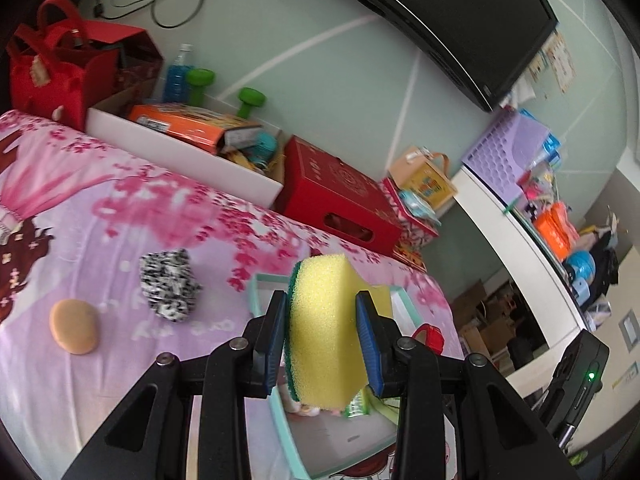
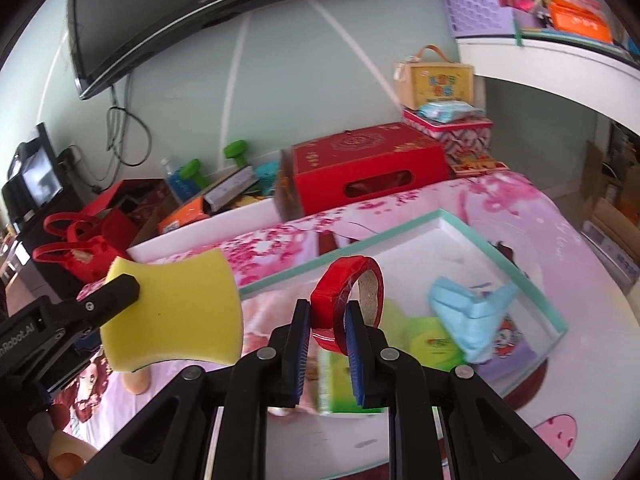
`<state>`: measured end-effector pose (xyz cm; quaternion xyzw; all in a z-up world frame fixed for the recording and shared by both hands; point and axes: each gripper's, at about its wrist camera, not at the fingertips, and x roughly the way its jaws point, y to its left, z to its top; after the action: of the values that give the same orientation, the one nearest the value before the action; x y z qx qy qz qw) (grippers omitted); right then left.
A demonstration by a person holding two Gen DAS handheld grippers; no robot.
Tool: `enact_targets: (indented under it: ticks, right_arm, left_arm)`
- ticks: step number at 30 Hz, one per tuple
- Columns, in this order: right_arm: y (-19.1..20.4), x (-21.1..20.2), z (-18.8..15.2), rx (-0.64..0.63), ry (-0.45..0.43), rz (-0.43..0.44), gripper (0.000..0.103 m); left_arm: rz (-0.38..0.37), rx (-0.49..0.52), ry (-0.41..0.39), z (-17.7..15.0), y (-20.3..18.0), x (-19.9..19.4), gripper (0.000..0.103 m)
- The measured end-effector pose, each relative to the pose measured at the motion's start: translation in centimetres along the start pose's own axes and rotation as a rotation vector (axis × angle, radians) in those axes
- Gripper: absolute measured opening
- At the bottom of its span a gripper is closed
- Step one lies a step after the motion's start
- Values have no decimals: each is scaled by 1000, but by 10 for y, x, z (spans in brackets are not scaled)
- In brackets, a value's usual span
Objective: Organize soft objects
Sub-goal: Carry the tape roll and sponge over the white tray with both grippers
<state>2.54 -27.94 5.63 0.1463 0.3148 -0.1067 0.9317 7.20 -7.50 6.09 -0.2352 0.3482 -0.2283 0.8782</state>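
Pink flowered bedsheet (image 1: 120, 216) under everything, green wall behind.

Left gripper (image 1: 322, 334) pressed on a yellow sponge (image 1: 326, 328), held up above the near wall of a mint-rimmed tray (image 2: 404, 230); sponge visibly squeezed between the blue pads (image 1: 366, 338). Right gripper (image 2: 328, 334) pinching a red tape roll (image 2: 346, 300) by its edge, also above the tray, just beside the sponge.

Inside the tray: a light blue cloth (image 2: 472, 318), a green packet (image 2: 430, 342) and some more pieces, too blurred to name. Left of the tray, on the sheet, two things not yet collected: a black-and-white scrunchie (image 1: 170, 286) and, further from the tray, an orange puff (image 1: 73, 332). Behind the tray, against the wall, a red box (image 2: 368, 168).

Probably past the middle: some pieces already placed, two in the grippers and not yet released, two waiting outside.
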Motion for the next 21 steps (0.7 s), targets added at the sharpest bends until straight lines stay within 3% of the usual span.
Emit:
enact_targets:
  ticks: [8, 21]
  right_arm:
    - [-25, 8, 0, 21, 26, -57, 19]
    - [-45, 27, -5, 45, 70, -106, 19]
  left_arm:
    - [-29, 49, 37, -11, -28, 27, 36]
    - [6, 72, 73, -18, -38, 67, 36]
